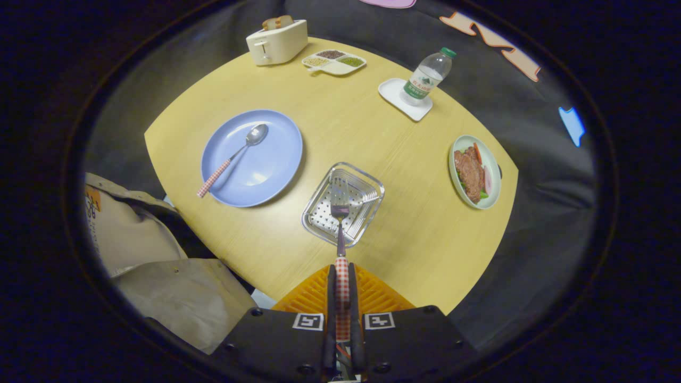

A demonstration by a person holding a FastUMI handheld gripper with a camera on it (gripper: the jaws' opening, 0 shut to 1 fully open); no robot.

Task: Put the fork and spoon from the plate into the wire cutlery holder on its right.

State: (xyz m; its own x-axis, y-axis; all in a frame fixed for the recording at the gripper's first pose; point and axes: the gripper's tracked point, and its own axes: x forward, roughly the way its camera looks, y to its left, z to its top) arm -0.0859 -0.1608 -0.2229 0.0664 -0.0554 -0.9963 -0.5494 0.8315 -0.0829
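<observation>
Clamping fork (pixel 340 213) handle, tool (pixel 342 276) above holder (pixel 367 183); contact unclear

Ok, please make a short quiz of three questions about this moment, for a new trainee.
1. True or false: the gripper is shut on the fork.
2. Where does the spoon lie? A) in the wire cutlery holder B) on the blue plate C) beside the toaster
3. Fill in: the fork's tines hang over the ____.

Key
1. True: both fingers press on its checked handle.
2. B: the bowl is on the plate, the handle reaches over the rim.
3. Wire cutlery holder, just ahead of the fingers.
</observation>
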